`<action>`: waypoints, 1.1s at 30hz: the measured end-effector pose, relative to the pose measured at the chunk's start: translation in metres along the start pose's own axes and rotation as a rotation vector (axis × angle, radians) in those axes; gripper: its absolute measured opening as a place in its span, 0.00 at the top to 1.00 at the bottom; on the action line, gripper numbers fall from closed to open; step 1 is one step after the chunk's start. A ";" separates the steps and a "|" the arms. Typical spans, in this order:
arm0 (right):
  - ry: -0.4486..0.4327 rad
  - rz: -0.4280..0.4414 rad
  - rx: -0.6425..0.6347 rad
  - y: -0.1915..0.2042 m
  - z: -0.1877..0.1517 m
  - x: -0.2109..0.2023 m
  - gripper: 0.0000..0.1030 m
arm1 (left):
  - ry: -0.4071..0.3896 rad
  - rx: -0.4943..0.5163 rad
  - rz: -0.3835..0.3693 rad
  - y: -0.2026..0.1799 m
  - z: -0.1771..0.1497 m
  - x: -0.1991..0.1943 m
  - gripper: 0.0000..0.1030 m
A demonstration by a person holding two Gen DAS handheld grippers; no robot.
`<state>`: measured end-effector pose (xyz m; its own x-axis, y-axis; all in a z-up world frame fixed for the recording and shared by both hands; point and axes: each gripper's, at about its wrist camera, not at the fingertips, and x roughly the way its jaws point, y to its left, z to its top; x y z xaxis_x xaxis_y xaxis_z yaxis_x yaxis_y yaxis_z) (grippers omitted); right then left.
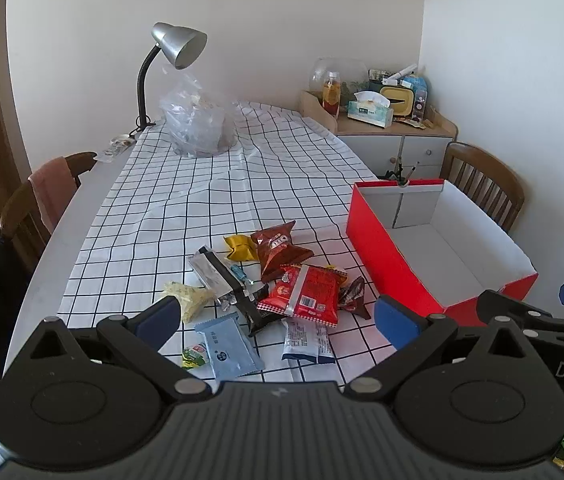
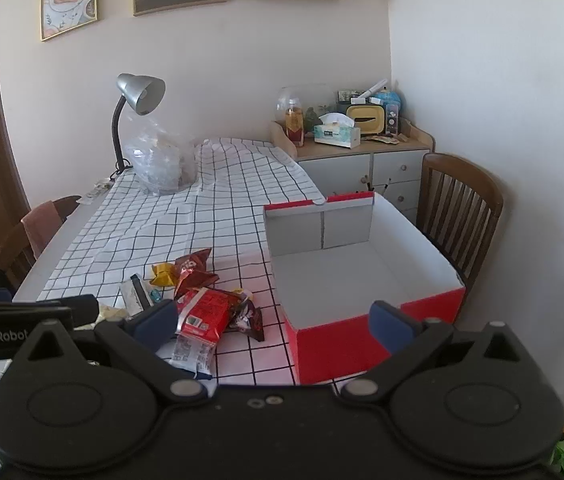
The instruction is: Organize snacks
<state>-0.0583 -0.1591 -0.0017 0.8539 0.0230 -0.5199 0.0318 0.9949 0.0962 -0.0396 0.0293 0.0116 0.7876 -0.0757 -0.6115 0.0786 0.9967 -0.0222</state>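
A heap of snack packets lies on the checked tablecloth: a red packet (image 1: pixel 306 293), a brown chip bag (image 1: pixel 278 250), a yellow packet (image 1: pixel 241 247), a silver-black bar (image 1: pixel 218 278), a pale blue sachet (image 1: pixel 229 346) and a white-blue packet (image 1: pixel 305 340). Right of them stands a red box (image 1: pixel 385 252) with a white, empty inside. My left gripper (image 1: pixel 278 322) hovers open just above the near packets, holding nothing. My right gripper (image 2: pixel 276 326) is open and empty over the box's near left corner (image 2: pixel 337 344), with the red packet (image 2: pixel 206 314) by its left finger.
A silver desk lamp (image 1: pixel 174 50) and a clear plastic bag (image 1: pixel 198 120) stand at the table's far end. Wooden chairs sit at the left (image 1: pixel 26 216) and behind the box (image 1: pixel 481 184). A cluttered cabinet (image 1: pixel 393 136) fills the far corner.
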 end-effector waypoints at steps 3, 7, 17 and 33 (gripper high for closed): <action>-0.002 0.000 -0.002 0.000 0.000 -0.001 0.01 | -0.004 -0.003 -0.001 0.001 0.000 -0.001 0.00; -0.001 -0.008 0.001 0.000 0.001 -0.001 0.01 | -0.014 -0.006 -0.002 0.002 0.001 -0.004 0.00; -0.003 0.001 -0.005 0.002 0.002 0.001 0.01 | -0.025 -0.016 0.009 0.005 0.000 -0.006 0.00; 0.016 0.014 -0.021 0.009 0.006 0.017 0.01 | -0.011 -0.031 0.021 0.014 0.004 0.011 0.00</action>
<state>-0.0409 -0.1506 -0.0046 0.8458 0.0386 -0.5321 0.0088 0.9962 0.0862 -0.0271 0.0419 0.0078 0.7958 -0.0548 -0.6031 0.0429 0.9985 -0.0341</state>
